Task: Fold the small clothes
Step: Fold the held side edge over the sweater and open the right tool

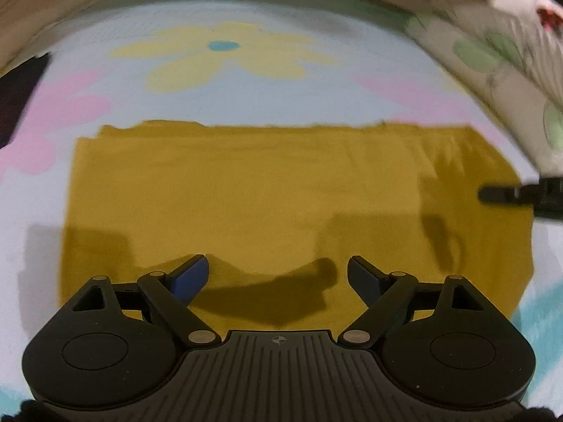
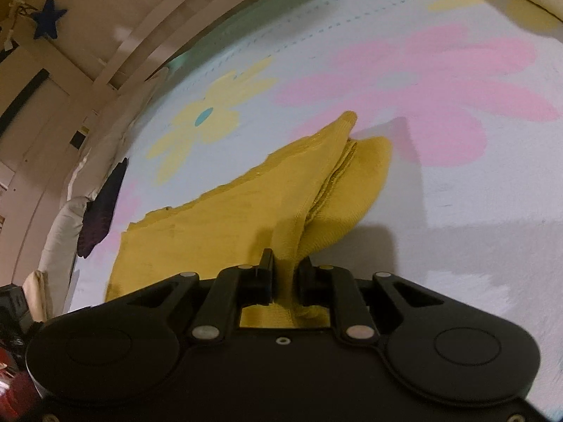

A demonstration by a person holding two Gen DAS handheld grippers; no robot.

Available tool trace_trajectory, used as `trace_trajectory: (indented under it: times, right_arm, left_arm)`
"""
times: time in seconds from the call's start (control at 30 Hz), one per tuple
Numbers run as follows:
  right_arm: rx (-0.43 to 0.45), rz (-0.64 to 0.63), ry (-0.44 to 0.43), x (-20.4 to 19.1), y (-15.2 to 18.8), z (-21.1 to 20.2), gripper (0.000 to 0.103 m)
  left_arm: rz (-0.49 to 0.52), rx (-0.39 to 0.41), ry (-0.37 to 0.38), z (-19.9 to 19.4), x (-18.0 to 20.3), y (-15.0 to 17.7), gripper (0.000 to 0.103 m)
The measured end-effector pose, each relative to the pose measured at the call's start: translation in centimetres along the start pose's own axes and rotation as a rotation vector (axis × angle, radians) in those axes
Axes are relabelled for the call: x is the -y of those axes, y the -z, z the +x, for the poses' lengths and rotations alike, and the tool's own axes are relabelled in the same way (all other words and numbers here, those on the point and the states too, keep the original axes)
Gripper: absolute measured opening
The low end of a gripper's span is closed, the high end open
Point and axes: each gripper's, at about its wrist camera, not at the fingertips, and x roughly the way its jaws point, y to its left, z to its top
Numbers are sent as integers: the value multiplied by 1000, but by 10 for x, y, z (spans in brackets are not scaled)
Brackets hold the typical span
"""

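Note:
A mustard-yellow garment (image 1: 267, 190) lies folded into a wide rectangle on a pale blue bedspread with flower prints. My left gripper (image 1: 278, 274) hovers over its near edge with the jaws wide apart and nothing between them. In the right wrist view, my right gripper (image 2: 285, 267) is shut on a bunched edge of the yellow garment (image 2: 225, 211), which rises in a ridge from the fingers toward a lifted corner. The right gripper's dark tip (image 1: 510, 193) also shows at the right edge of the left wrist view, at the cloth's right end.
The bedspread (image 1: 267, 98) carries yellow and pink flowers. A floral pillow (image 1: 510, 56) lies at the far right. A dark cloth (image 2: 102, 207) sits at the bed's left side, near a white cushion (image 2: 56, 232). A wooden bed frame runs along the far edge.

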Motion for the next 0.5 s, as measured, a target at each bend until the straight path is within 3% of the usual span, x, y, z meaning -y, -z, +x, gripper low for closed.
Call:
trace_trajectory:
  times: [0.13, 0.23, 0.5]
  right_arm:
    - [-3, 2, 12, -9, 1, 3, 22]
    - [-8, -15, 13, -17, 3, 4, 22]
    - [-42, -33, -46, -53, 14, 28, 22]
  left_arm:
    - [134, -22, -45, 5, 15, 6, 86]
    - [58, 8, -8, -7, -3, 1, 86]
    - [-98, 110, -55, -49, -72, -8, 86]
